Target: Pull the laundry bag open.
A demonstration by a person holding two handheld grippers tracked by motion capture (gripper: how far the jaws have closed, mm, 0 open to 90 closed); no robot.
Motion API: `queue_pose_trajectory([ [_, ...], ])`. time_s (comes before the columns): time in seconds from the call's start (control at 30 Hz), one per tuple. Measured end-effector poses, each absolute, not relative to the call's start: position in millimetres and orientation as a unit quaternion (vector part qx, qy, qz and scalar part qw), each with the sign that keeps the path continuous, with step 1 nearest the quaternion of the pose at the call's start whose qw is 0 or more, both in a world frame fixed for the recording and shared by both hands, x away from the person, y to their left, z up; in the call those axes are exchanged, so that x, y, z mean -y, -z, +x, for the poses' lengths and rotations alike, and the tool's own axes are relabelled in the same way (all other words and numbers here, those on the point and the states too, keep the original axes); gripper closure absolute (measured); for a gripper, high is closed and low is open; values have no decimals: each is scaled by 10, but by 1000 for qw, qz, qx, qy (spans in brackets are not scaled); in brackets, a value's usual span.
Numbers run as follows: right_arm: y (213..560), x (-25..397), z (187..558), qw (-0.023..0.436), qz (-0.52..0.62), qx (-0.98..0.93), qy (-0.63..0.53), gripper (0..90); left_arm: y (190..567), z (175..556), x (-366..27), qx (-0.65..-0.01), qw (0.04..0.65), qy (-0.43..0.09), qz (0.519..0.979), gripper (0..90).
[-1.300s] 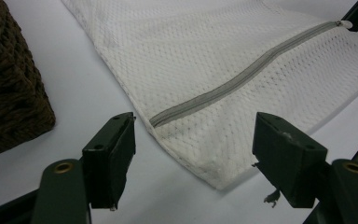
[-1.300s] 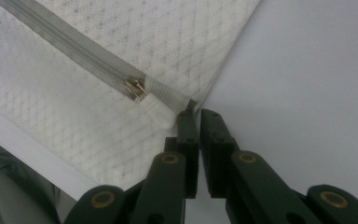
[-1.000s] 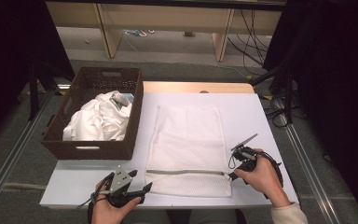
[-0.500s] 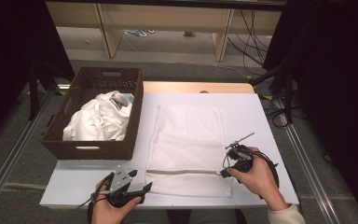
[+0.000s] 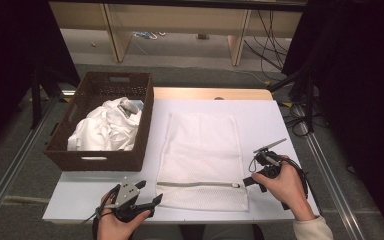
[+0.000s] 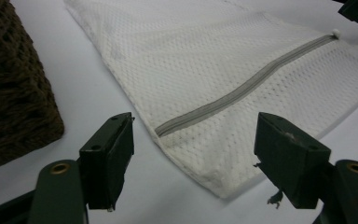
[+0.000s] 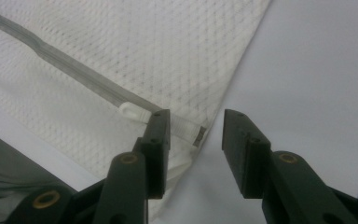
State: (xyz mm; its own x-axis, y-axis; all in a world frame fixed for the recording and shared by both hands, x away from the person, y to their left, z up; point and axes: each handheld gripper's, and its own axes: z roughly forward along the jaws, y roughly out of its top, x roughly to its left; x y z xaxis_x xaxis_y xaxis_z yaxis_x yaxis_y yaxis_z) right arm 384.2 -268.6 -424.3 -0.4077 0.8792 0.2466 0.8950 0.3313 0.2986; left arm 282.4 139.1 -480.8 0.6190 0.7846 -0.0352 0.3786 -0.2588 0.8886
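White mesh bag (image 5: 201,159) flat | right claw (image 7: 193,128) open at zipper pull (image 7: 131,111)

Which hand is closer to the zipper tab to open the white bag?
The right. The right gripper is open with its jaws at the zipper tab of the mesh bag. The left gripper is open at the zipper's far end.

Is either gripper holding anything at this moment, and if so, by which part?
Nothing is held. The left gripper is open near the mesh laundry bag's corner; the right gripper is open at the zipper pull, not clamped on it.
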Motion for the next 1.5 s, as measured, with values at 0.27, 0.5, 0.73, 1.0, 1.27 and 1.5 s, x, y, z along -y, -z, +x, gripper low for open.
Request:
queue_pose_trajectory([
  [0.27,4252,2705,3883,24,-554,809,195,600,4825,2817,-1381,-394,478,-206,758,274],
  [0.5,4265,2706,3892,31,-564,804,188,591,4830,2814,-1387,-396,478,-206,757,275],
  [0.73,4245,2696,3873,50,-587,790,172,593,4830,2818,-1383,-390,478,-207,759,275],
  [1.0,4323,2704,3905,60,-594,786,157,604,4834,2815,-1377,-394,481,-204,756,274],
  [1.27,4416,2682,3936,72,-610,776,146,605,4821,2830,-1389,-381,474,-211,765,274],
  [1.5,4478,2691,3983,60,-582,795,161,609,4817,2826,-1383,-380,474,-212,765,274],
])
